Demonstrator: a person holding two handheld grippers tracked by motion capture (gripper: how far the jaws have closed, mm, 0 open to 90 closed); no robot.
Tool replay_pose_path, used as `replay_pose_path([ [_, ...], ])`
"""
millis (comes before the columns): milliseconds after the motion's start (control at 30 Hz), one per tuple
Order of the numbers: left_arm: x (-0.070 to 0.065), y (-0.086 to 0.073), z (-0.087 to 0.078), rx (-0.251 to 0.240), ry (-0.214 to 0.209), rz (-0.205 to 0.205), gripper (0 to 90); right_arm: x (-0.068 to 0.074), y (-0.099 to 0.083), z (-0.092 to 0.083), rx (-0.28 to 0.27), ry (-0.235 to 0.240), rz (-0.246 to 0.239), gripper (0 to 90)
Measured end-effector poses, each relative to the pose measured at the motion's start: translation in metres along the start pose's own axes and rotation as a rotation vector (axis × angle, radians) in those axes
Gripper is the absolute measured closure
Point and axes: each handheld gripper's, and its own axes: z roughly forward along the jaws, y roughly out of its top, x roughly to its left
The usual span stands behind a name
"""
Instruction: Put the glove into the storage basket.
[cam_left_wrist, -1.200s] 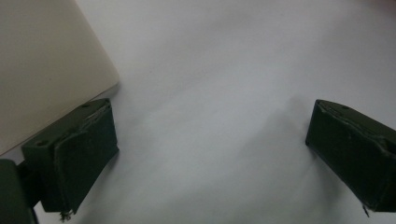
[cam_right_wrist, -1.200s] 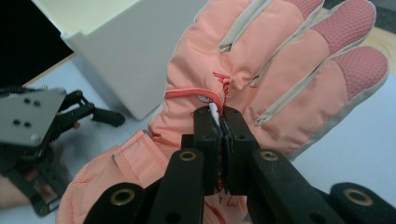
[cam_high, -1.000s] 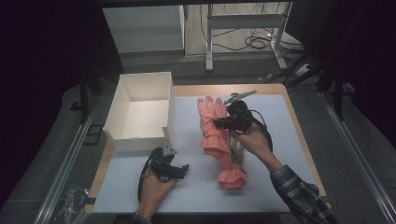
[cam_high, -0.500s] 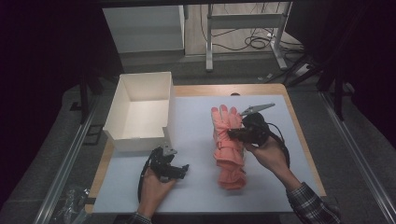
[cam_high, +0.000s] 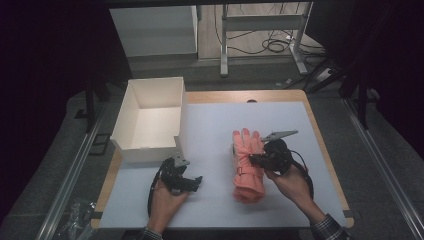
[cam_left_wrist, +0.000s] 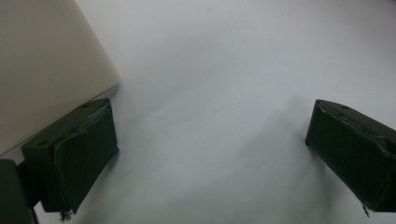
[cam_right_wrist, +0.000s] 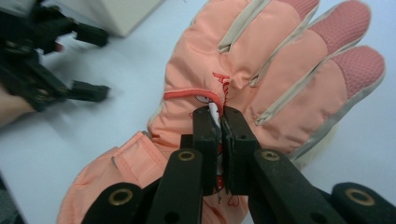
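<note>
Pinching the back of the pink glove, the right gripper has its fingers nearly together on a fold of fabric. Glove lies right of centre on the worktop; long axis runs near to far, cuff near, fingertips far. Left gripper rests well to the left, fingers wide and empty, just near of the white box. Right hand is clearly the closer one to the glove.

Overhead looks down; gripper views close over table.
</note>
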Motion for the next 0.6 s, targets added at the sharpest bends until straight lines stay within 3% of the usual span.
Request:
replay_pose_path([
  [233, 0.0, 0.0, 0.0, 0.003, -0.001, 0.001, 1.9, -0.001, -0.011, 0.015, 0.003, -0.038, 0.017, 82.8],
  [400, 0.0, 0.0, 0.0, 0.0, 0.0, -0.003, 1.9, 0.003, -0.018, 0.024, 0.005, -0.077, -0.019, 82.8],
  [600, 0.0, 0.0, 0.0, 0.0, -0.001, -0.003, 1.9, 0.005, -0.021, 0.025, 0.005, -0.092, -0.057, 79.4],
])
